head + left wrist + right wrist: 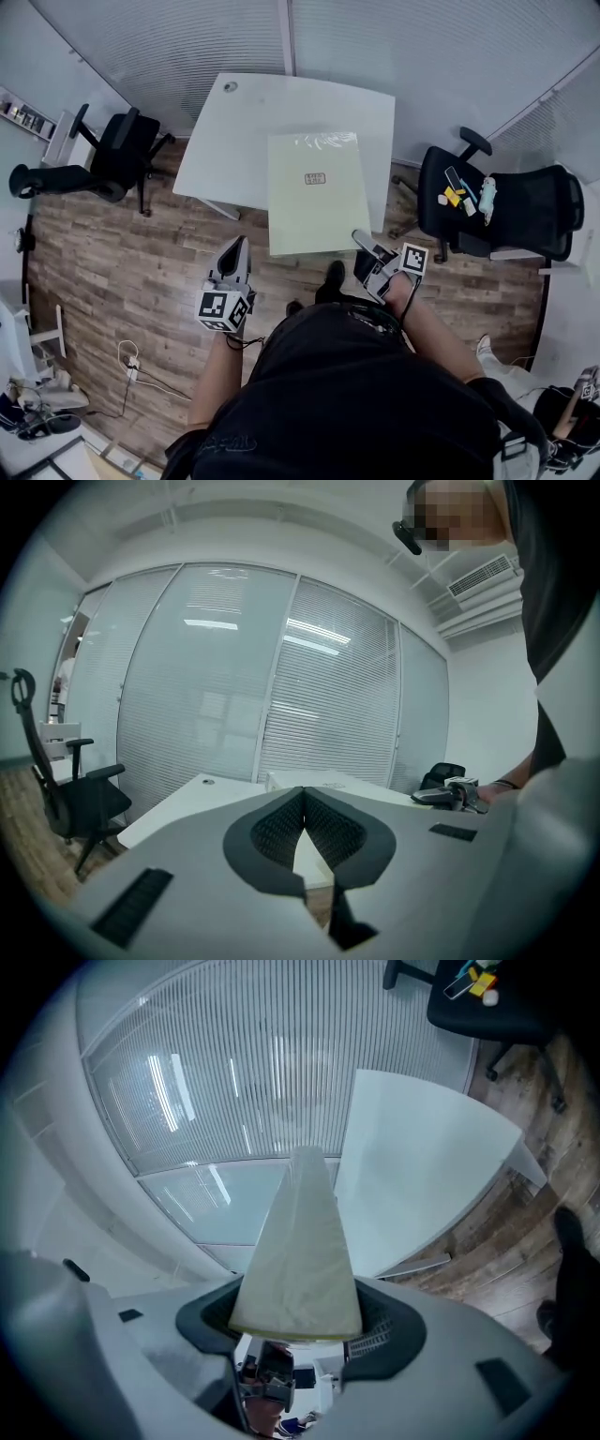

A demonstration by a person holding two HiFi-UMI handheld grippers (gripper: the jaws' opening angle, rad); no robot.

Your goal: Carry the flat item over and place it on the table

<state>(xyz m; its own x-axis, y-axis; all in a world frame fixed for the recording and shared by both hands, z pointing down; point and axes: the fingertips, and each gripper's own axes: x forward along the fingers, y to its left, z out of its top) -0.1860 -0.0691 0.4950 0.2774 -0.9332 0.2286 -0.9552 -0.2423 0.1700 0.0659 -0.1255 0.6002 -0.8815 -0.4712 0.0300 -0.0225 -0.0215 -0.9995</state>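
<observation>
The flat item (314, 192) is a large pale yellow-green panel with a small label in its middle. It lies nearly level over the right part of the white table (234, 141), its near edge jutting out past the table's front. My right gripper (361, 239) is shut on the panel's near right corner. In the right gripper view the panel (300, 1251) runs away from between the jaws of the right gripper (298, 1321), with the table (422, 1166) beyond. My left gripper (239, 246) hangs left of the panel, apart from it. It (302, 794) is shut, empty, and faces the table (178, 803).
A black office chair (112, 155) stands left of the table. Another chair (497, 206) at the right has small items on its seat. Glass walls with blinds run behind the table. Cables (131, 361) lie on the wooden floor at the lower left.
</observation>
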